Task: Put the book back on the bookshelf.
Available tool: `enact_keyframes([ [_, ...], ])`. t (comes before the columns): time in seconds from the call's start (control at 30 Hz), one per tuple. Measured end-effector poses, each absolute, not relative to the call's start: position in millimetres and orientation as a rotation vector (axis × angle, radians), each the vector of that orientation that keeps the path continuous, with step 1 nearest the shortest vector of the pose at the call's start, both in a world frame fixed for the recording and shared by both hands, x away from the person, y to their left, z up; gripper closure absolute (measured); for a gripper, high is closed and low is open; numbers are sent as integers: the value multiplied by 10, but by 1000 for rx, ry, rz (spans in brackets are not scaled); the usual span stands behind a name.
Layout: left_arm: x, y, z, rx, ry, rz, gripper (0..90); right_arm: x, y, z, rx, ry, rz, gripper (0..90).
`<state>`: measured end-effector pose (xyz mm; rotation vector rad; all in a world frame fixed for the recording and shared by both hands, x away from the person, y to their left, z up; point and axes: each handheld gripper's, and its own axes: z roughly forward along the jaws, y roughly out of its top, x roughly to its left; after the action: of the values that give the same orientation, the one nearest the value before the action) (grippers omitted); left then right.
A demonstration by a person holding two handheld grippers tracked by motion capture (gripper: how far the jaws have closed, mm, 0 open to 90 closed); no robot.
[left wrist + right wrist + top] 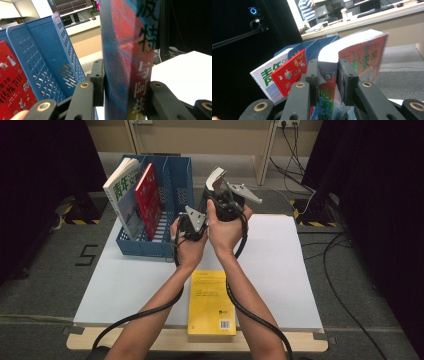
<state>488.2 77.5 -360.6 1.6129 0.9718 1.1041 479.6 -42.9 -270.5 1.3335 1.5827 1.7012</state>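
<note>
I have both grippers raised above the far middle of the white table (280,270), close together, and between them they carry 1 paperback book (359,53) with a red and blue cover and green characters. My right gripper (220,190) is clamped on the book's spine end; in the right gripper view its 2 black jaws press on either side of the spine, where a small boxed 3 is printed, and the pages fan up and curve away to the right. My left gripper (192,222) sits just below and to the left of it, touching my other hand, and it too is closed on the same book: in the left gripper view the cover stands upright between the jaws, blurred, with dark characters running down it.

Just to the left of my hands stands a blue file rack (172,185) with perforated walls and 3 compartments. Its leftmost compartment holds a white book with green characters (120,195), and the middle 1 holds a red book (148,200), both leaning left. The compartment nearest my grippers holds nothing.

A yellow book (211,302) lies flat at the near edge of the table, between my forearms.
</note>
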Motion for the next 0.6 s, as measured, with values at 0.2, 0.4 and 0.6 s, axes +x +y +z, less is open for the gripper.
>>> enact_keyframes([
  [0.2,4899,762,-3595,1626,979,1062,723,4792,-423,-2696,1315,1586,1672,727],
  [0.4,4907,788,-3577,1603,977,1009,735,4809,-422,-2689,1283,1592,1675,709],
  [0.6,4924,842,-3550,1575,958,896,741,4854,-424,-2643,1223,1618,1666,682],
])
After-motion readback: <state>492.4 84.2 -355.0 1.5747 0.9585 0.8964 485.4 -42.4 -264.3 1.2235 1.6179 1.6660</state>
